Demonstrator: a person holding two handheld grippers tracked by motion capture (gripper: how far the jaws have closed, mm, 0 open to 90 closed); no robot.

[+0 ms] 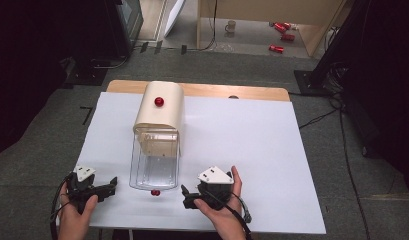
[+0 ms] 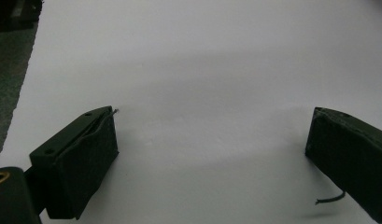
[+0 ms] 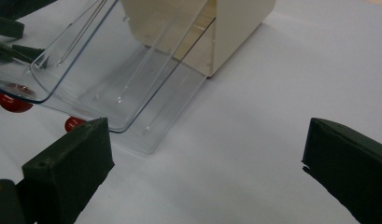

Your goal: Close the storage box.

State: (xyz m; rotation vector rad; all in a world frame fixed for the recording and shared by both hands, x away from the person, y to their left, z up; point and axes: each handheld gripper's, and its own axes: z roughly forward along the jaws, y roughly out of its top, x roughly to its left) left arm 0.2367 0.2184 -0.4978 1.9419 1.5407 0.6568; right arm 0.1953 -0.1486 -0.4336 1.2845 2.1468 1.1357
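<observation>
High view: a clear drawer (image 1: 155,167) is being seen pulled out of a cream box (image 1: 159,107), lying between the left claw (image 1: 108,189) and the right claw (image 1: 188,196), its red knob (image 1: 155,192) nearest both. Both claws are released.

Left gripper view: bare sheet (image 2: 202,70) is lying ahead of the spread jaws.

Right gripper view: the drawer (image 3: 109,70) is lying ahead-left of the spread jaws. It is judged light, stiff and slippery (thin plastic); the knob (image 3: 13,103) is the better hold.

A white-topped table (image 1: 252,145) carries a cream bread box (image 1: 159,112), its clear lid (image 1: 154,167) swung down.
</observation>
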